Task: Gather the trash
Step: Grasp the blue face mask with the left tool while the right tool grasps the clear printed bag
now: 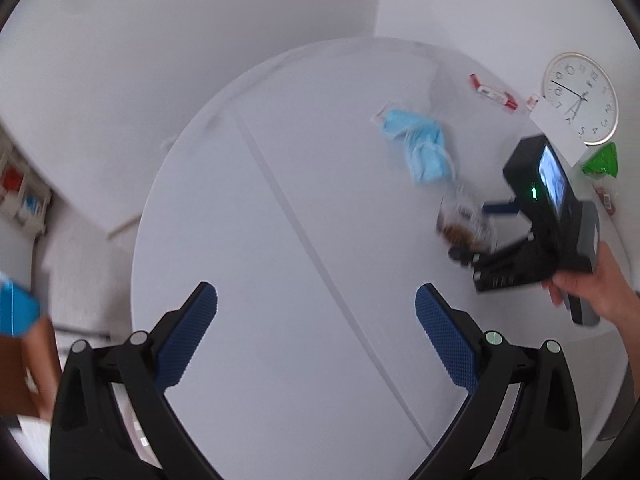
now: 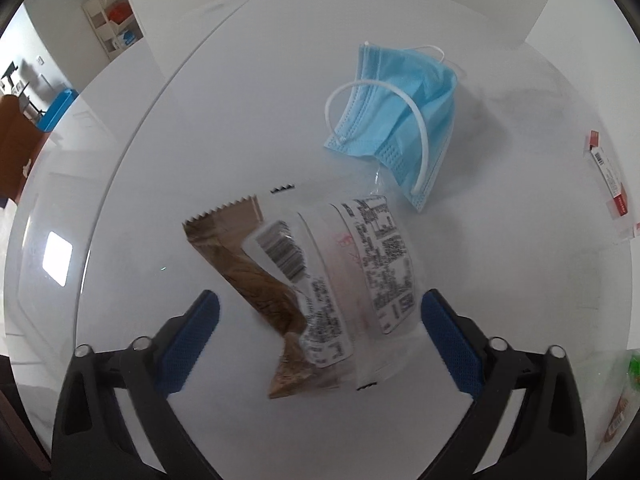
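Note:
A torn snack wrapper (image 2: 320, 280), brown and clear with printed labels, lies flat on the round white table (image 2: 240, 80). My right gripper (image 2: 320, 298) points down over it, open, with a blue pad on either side; the right pad is close to the wrapper's edge and the left pad stands apart. A crumpled blue face mask (image 2: 400, 120) lies just beyond. In the left wrist view the right gripper (image 1: 476, 232) straddles the wrapper (image 1: 464, 216), held by a hand (image 1: 600, 288), with the mask (image 1: 420, 144) behind. My left gripper (image 1: 316, 296) hangs open over bare table, holding nothing.
A red-and-white packet (image 1: 494, 94) (image 2: 610, 178), a green wrapper (image 1: 600, 160), a white card (image 1: 560, 128) and a wall clock (image 1: 580, 96) lie at the table's far right. A brown box with a blue top (image 1: 24, 360) stands off the table's left edge. A shelf (image 2: 114, 20) stands by the far wall.

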Demonstrator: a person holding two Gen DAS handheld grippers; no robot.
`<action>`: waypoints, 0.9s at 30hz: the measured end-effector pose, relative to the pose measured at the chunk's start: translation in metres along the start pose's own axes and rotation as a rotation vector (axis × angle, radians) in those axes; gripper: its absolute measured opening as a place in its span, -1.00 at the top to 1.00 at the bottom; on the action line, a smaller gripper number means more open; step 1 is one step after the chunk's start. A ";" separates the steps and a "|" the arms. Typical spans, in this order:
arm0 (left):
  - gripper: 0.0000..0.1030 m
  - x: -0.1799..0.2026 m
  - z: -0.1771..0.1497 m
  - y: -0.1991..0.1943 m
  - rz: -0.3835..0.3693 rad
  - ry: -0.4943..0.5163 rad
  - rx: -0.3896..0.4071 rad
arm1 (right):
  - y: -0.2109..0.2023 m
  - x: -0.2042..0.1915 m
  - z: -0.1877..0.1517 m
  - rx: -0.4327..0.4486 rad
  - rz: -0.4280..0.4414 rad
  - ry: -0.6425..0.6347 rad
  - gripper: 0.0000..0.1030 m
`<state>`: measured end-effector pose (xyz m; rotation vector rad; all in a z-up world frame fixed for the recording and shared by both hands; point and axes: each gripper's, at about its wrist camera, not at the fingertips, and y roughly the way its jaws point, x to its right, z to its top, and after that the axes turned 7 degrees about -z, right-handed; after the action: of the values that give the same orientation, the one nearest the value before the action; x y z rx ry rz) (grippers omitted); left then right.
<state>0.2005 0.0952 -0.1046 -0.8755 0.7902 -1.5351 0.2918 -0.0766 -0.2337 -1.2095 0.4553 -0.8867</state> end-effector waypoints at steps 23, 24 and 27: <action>-0.51 0.131 0.112 0.162 -0.221 0.432 -0.023 | -0.040 0.051 -0.055 0.062 0.151 0.279 -0.02; -0.30 0.138 0.107 0.171 -0.224 0.464 -0.047 | -0.038 0.052 -0.058 0.057 0.154 0.285 -0.02; 0.40 0.151 0.094 0.192 -0.261 0.505 -0.127 | -0.033 0.051 -0.061 0.048 0.165 0.301 -0.02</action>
<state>0.3645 -0.0814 -0.2074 -0.7064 1.1809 -1.9939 0.2667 -0.1571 -0.2148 -0.9821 0.7610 -0.9343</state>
